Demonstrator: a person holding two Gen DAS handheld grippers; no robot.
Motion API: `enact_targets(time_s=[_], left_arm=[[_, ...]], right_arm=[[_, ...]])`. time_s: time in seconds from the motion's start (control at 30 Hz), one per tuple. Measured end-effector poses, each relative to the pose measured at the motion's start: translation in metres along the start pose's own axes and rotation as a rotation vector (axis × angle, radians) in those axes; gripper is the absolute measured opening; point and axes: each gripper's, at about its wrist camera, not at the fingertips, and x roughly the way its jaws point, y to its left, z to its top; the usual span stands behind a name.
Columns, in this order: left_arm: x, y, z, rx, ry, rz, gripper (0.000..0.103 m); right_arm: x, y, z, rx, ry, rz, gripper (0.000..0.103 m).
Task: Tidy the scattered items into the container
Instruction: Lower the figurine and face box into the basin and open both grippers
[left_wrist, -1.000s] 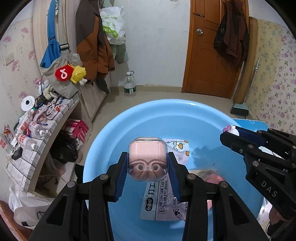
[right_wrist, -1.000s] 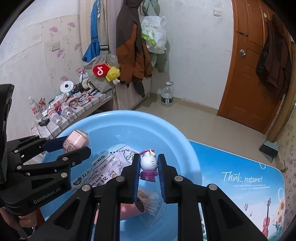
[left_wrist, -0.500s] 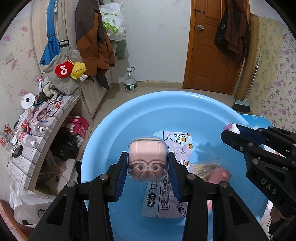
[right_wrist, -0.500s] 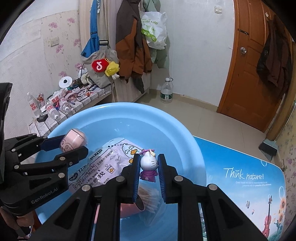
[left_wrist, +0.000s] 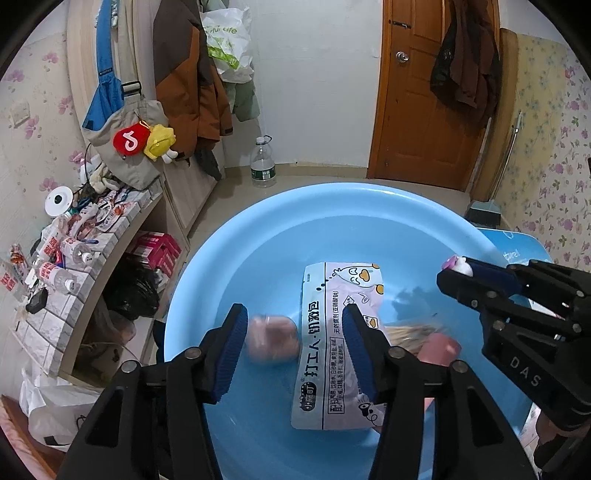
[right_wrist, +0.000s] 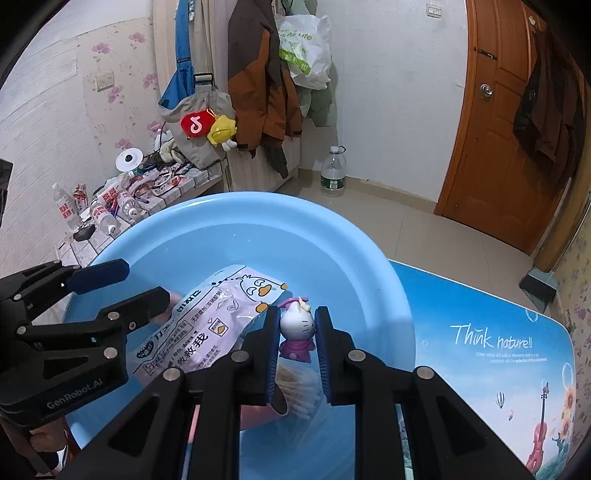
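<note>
A big light-blue basin (left_wrist: 332, 214) (right_wrist: 258, 221) fills both views. Over it, my left gripper (left_wrist: 293, 341) has its jaws opening, and the pink earbud case (left_wrist: 273, 343) is a blur between them, free of the pads and dropping. A white and lilac snack packet (left_wrist: 340, 350) (right_wrist: 207, 325) lies on the basin floor with a pink brush (left_wrist: 436, 347) beside it. My right gripper (right_wrist: 297, 338) is shut on a small white cat figure in a purple dress (right_wrist: 297, 330), held above the basin's right side; it shows at the right of the left wrist view (left_wrist: 456, 264).
The basin stands on a blue printed table mat (right_wrist: 498, 350). A cluttered tiled shelf (left_wrist: 74, 240) runs along the left wall, with coats and bags hanging above. A water bottle (left_wrist: 263, 162) and a wooden door (left_wrist: 424, 92) are at the back.
My left gripper's jaws have spread and let go of the pink earbud case, which now falls blurred between them. The right gripper still holds the cat figure over the basin.
</note>
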Motion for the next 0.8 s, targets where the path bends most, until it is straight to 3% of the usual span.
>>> enact_targets(time_s=[0.37, 0.4, 0.47, 0.8], left_arm=[[-0.004, -0.001, 0.0, 0.004, -0.004, 0.003, 0.051], [-0.004, -0.001, 0.0, 0.003, -0.003, 0.004, 0.051], [-0.005, -0.001, -0.001, 0.001, -0.002, 0.006, 0.051], [-0.012, -0.003, -0.005, -0.006, -0.003, 0.01, 0.052]], right_arm=[[-0.001, 0.0, 0.0, -0.001, 0.006, 0.007, 0.02], [-0.001, 0.0, 0.001, 0.002, 0.008, 0.009, 0.023], [-0.003, -0.001, 0.0, 0.014, -0.002, 0.005, 0.049], [-0.013, -0.003, -0.001, 0.017, -0.013, -0.005, 0.051]])
